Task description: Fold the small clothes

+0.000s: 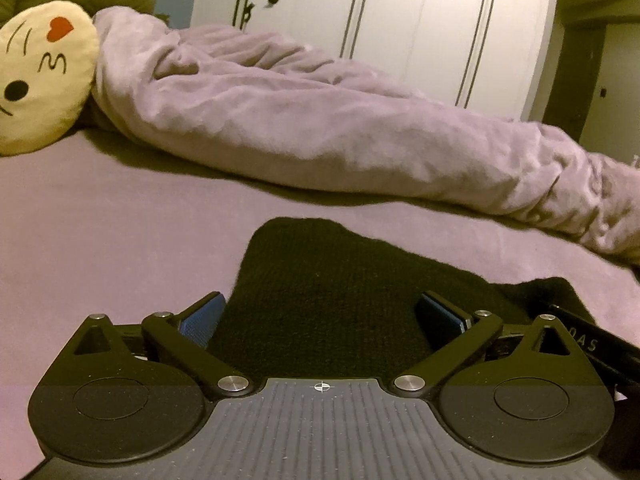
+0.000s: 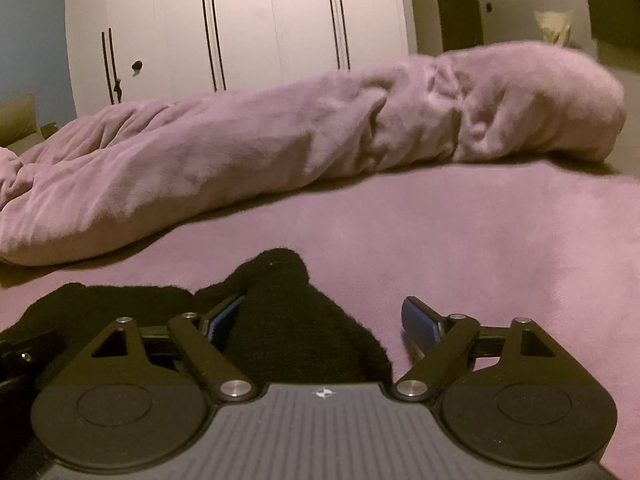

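Left wrist: left gripper (image 1: pixel 320 316) spread wide, gripping nothing; black knit garment (image 1: pixel 320 292) lies flat on mauve sheet (image 1: pixel 100 220), fuzzy-edged, between blue ribbed pads (image 1: pixel 200 320). Right wrist: right gripper (image 2: pixel 326 320) wide apart, empty; garment's rounded end (image 2: pixel 280 304) between fingers.

The black knit garment (image 1: pixel 320 292) runs under the left gripper's body at six o'clock, its near edge hidden. A yellow face cushion (image 1: pixel 40 76) is cut off at nine o'clock. In the right wrist view, the rolled blanket's (image 2: pixel 540 96) far end, toward two o'clock, is blurred.
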Tool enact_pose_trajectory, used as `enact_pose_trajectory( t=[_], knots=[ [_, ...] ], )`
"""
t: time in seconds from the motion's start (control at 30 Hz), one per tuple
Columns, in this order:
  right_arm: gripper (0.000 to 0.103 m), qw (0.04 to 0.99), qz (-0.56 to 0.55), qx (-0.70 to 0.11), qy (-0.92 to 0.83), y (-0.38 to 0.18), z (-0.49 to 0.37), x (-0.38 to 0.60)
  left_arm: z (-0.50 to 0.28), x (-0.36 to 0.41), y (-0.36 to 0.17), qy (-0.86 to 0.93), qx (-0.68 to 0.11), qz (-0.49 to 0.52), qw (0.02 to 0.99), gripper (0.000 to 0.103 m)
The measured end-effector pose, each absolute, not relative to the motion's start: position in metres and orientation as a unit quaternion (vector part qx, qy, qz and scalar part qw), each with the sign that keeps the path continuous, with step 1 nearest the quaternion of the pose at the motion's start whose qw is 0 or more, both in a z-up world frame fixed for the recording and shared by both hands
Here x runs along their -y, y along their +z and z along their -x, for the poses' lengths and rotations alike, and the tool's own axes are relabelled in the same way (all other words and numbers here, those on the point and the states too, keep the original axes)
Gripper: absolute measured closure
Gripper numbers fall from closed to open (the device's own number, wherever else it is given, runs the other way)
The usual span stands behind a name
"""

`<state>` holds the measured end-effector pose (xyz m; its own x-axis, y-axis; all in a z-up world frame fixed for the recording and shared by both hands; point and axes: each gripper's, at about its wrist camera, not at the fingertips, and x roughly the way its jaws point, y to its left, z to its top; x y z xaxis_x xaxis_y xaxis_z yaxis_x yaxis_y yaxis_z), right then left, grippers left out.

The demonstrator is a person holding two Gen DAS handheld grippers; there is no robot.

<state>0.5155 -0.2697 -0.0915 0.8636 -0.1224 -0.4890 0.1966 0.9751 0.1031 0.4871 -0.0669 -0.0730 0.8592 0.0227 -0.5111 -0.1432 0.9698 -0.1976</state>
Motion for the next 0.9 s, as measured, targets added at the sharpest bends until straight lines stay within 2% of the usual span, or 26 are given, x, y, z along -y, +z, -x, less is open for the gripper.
enact_pose_trajectory(
  t=[0.17, 0.23, 0.4, 0.53, 0.7, 0.9],
  knots=[
    [0.004, 0.975, -0.06, -0.206, -0.063, -0.05, -0.468, 0.253, -0.436, 0.045, -0.041, 0.04, -0.297, 0.148, 0.942, 0.0],
    [0.004, 0.981, -0.037, -0.185, -0.05, -0.04, -0.432, 0.244, -0.402, 0.04, -0.038, 0.024, -0.297, 0.138, 0.944, 0.0],
    [0.004, 0.966, 0.005, -0.255, -0.042, -0.059, -0.379, 0.243, -0.344, 0.024, -0.049, 0.05, -0.338, 0.148, 0.928, 0.0],
    [0.004, 0.957, -0.031, -0.283, -0.058, -0.069, -0.362, 0.268, -0.329, 0.016, -0.05, 0.052, -0.362, 0.165, 0.916, 0.0],
    [0.004, 0.946, 0.019, -0.319, -0.049, -0.076, -0.376, 0.267, -0.321, 0.02, -0.046, 0.046, -0.393, 0.15, 0.906, 0.0],
    [0.004, 0.916, -0.015, -0.399, -0.039, -0.059, -0.398, 0.276, -0.294, 0.023, -0.044, 0.046, -0.403, 0.171, 0.898, 0.0]
  ],
)
